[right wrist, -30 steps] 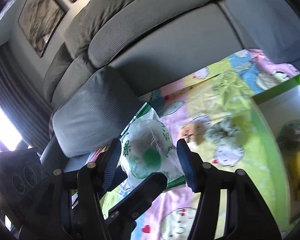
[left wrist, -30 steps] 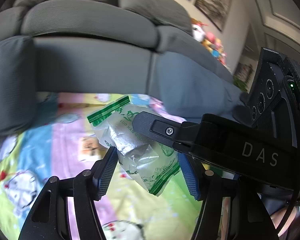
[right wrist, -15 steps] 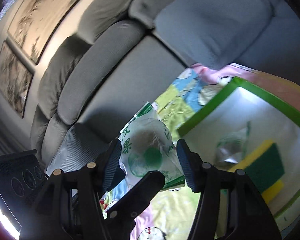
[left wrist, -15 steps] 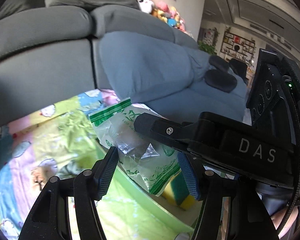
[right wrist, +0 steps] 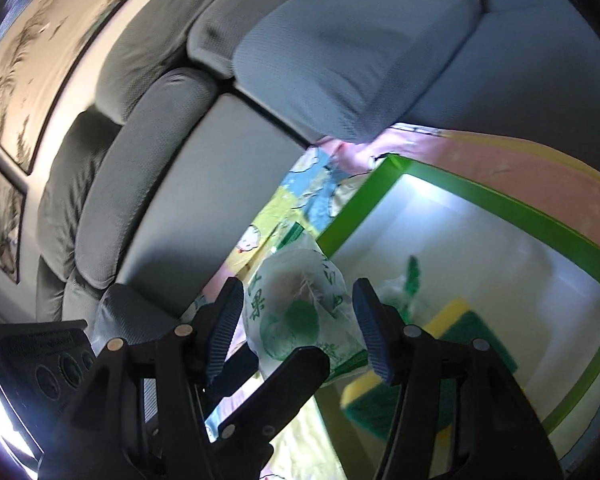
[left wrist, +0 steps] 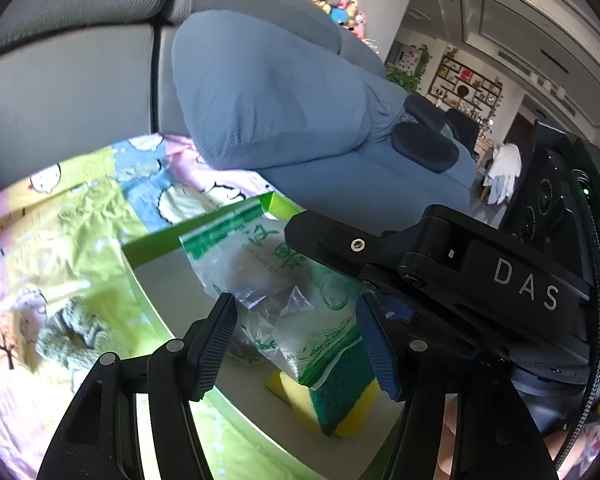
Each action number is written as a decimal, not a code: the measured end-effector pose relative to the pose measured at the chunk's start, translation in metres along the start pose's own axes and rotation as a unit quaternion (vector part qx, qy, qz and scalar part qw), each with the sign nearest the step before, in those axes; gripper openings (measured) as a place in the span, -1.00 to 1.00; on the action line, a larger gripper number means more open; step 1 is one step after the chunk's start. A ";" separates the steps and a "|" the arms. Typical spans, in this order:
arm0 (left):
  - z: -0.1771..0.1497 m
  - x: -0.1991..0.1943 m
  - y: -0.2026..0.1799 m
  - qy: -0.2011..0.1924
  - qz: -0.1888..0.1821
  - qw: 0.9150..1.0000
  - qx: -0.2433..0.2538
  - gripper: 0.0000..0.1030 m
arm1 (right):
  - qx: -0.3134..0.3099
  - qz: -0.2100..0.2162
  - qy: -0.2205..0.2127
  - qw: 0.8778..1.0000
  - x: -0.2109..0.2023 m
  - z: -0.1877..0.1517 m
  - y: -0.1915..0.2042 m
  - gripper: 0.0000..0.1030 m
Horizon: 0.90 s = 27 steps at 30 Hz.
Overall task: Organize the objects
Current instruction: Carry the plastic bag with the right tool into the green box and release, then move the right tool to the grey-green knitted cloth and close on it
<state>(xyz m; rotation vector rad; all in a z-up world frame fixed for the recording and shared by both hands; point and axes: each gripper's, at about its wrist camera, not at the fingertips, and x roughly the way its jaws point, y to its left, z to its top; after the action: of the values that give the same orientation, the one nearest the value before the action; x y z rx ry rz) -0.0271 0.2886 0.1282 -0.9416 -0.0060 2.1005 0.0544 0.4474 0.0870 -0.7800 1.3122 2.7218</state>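
A clear plastic bag with green print (left wrist: 276, 280) (right wrist: 300, 312), with something round and brownish inside, hangs over the near corner of a green-rimmed white box (left wrist: 160, 240) (right wrist: 480, 196). My left gripper (left wrist: 296, 348) is shut on the bag from one side. My right gripper (right wrist: 298, 328) is shut on the same bag from another side. In the left wrist view the black body of the right gripper crosses in front of the bag. Inside the box lie a yellow and green sponge (left wrist: 340, 392) (right wrist: 472, 328) and a second clear bag (right wrist: 404, 292).
The box sits on a colourful cartoon-print mat (left wrist: 80, 208) in front of a grey sofa (left wrist: 80, 72) with a blue-grey cushion (left wrist: 268, 92). A fuzzy grey-green clump (left wrist: 72, 336) lies on the mat left of the box.
Both grippers have carried the bag sideways and a little down, from above the mat to above the box's corner. The box and sponge have come into view beneath it.
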 end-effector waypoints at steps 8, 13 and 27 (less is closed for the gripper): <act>-0.009 0.014 0.010 0.022 -0.007 0.999 -0.042 0.22 | 0.015 -0.031 0.014 0.999 0.012 -0.003 -0.012 0.08; -0.011 0.003 0.011 0.014 -0.003 0.999 -0.051 0.22 | 0.006 -0.053 0.010 0.999 0.010 -0.005 -0.010 0.09; -0.039 -0.093 0.085 -0.047 0.100 0.984 -0.138 0.51 | -0.049 -0.070 -0.023 0.996 -0.004 -0.008 0.023 0.41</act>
<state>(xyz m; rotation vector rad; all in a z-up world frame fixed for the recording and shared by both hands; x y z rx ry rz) -0.0244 0.1573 0.1316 -1.0390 -0.2666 2.3718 0.0561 0.4278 0.1014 -0.7797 1.0783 2.6929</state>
